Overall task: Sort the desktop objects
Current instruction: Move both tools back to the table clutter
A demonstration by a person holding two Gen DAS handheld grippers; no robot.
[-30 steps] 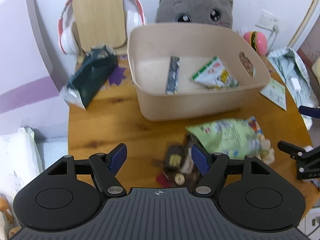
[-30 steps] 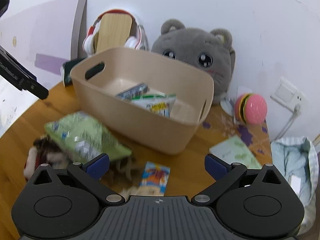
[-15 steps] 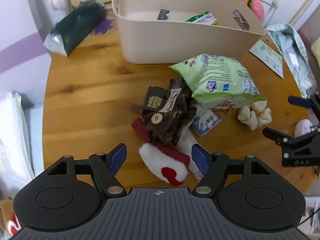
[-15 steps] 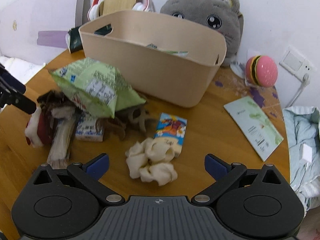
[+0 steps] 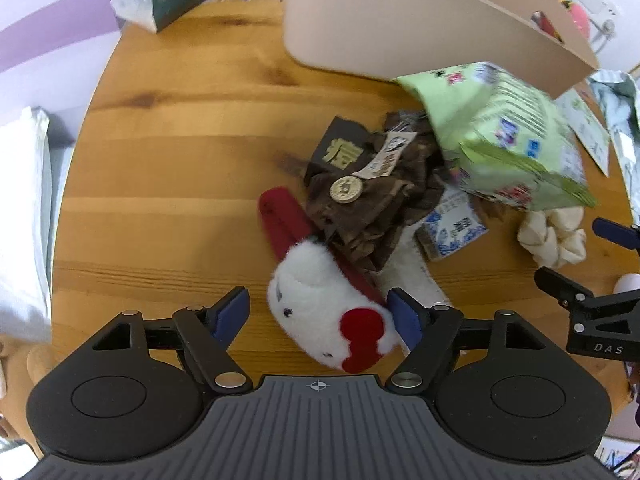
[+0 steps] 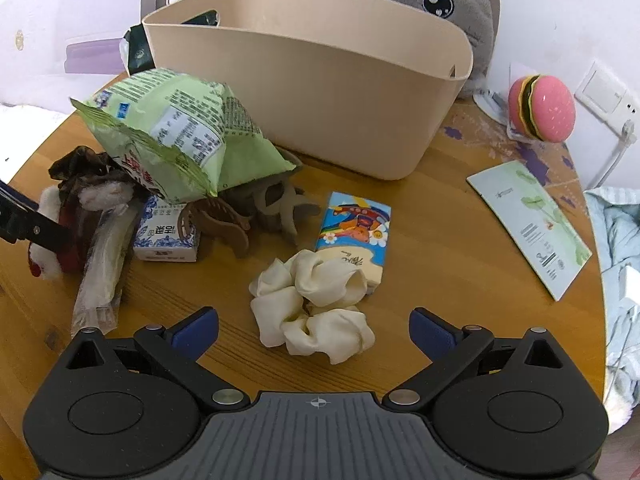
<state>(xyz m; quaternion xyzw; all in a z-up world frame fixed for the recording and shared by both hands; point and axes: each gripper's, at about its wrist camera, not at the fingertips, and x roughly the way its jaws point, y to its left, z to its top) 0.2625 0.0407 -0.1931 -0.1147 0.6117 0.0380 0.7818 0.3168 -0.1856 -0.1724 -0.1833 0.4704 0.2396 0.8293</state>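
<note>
Two grippers poised over a cluttered round table, one soft item under each.

The wooden table (image 6: pixel 440 248) carries a beige bin (image 6: pixel 320 92) toward its far edge; in front of it lies a heap topped by a green snack bag (image 6: pixel 176 128), then a brown scrunchie (image 5: pixel 360 208), and a red-and-white plush clip (image 5: pixel 328 312) by the near edge. The left gripper (image 5: pixel 320 314) is opening, jaws either side of the plush clip with no clear squeeze; since the scrunchie overlaps the clip, closing could drag both. The right gripper (image 6: pixel 314 330) stands wide over a cream scrunchie (image 6: pixel 316 304), which overlaps a colourful packet (image 6: pixel 354 228) and may snag it.
</note>
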